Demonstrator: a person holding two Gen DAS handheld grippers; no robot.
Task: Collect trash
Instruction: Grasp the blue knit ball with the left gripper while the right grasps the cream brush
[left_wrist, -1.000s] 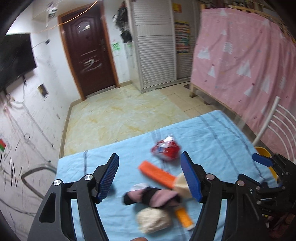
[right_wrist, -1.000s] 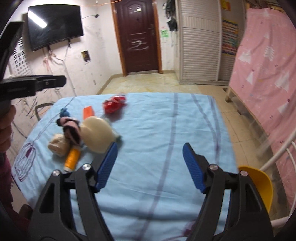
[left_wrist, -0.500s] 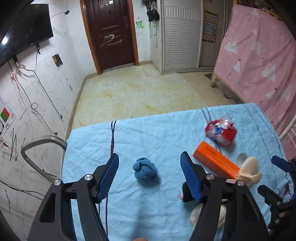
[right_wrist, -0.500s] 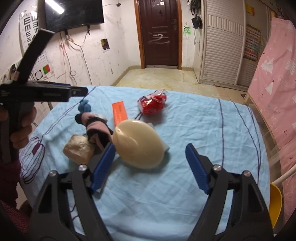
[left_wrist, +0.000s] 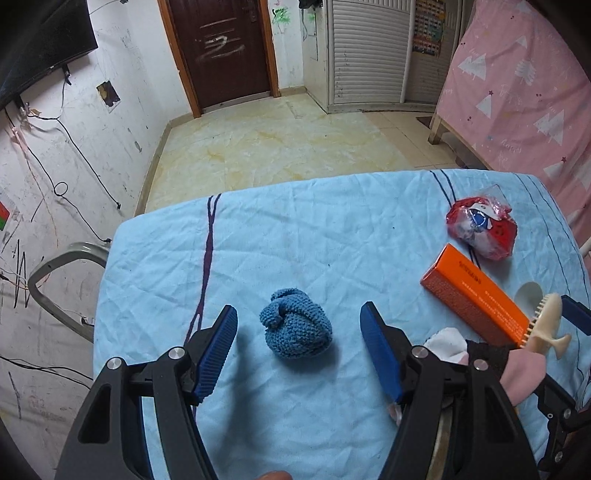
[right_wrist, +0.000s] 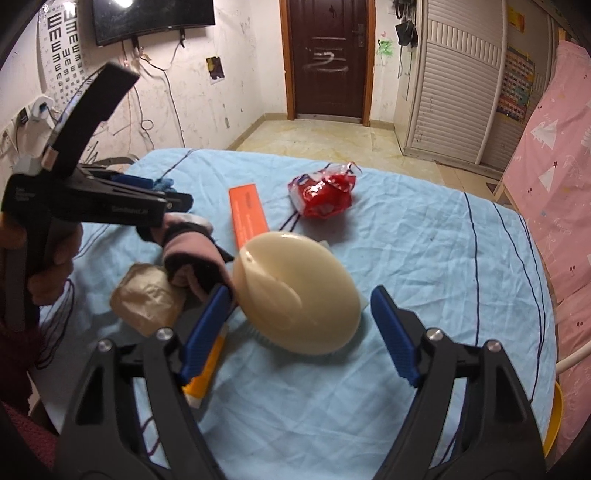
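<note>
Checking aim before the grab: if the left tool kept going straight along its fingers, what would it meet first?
Most likely the blue knitted ball, lying between the open left tool's fingers on the blue tablecloth; depth is unclear.

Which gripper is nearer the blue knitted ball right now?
Left. The left gripper hangs with the blue knitted ball between its open jaws, not gripped. The right gripper is over by the cream brush.

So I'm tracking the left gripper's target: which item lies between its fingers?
The blue knitted ball, alone between the open left gripper. The orange box, red wrapper and brush lie off to its right.
</note>
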